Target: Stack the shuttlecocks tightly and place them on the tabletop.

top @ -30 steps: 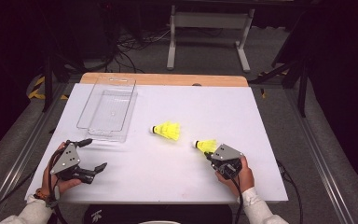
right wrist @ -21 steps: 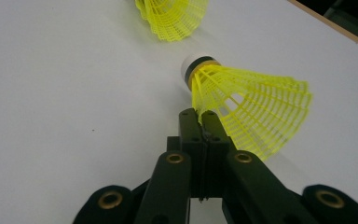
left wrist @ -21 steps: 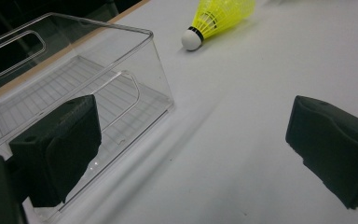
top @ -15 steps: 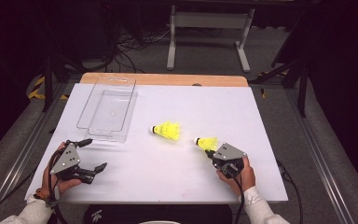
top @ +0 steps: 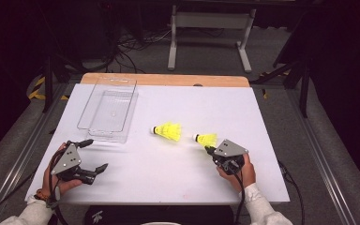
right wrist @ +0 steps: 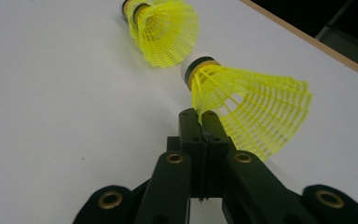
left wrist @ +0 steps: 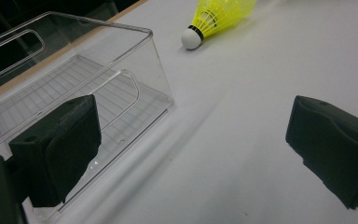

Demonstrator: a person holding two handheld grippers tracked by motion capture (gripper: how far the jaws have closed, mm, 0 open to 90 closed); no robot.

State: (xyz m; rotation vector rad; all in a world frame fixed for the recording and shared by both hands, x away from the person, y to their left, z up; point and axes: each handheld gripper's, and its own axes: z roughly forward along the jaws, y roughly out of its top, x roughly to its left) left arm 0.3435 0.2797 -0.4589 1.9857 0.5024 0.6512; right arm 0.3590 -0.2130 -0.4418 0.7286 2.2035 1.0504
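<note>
Two yellow shuttlecocks are on the white table (top: 168, 178). One shuttlecock (top: 168, 131) (right wrist: 161, 30) lies near the middle, its cork pointing left. The other shuttlecock (top: 206, 139) (right wrist: 247, 105) sits just right of it, and my right gripper (top: 209, 149) (right wrist: 200, 115) is shut with its tips pinching the mesh skirt close to the cork. My left gripper (top: 96, 154) (left wrist: 191, 149) rests at the front left, open with nothing between its jaws. It sits just in front of a clear plastic tray (top: 108, 80) (left wrist: 98, 24), which holds nothing.
A wooden strip (top: 168, 79) runs along the table's far edge. Beyond it stand a metal frame (top: 206, 21) and cables on the dark floor. Bare white table lies between the two grippers.
The right gripper and the shuttlecock at its tips have shifted slightly away from the person together. The left gripper and the other shuttlecock have stayed put.
</note>
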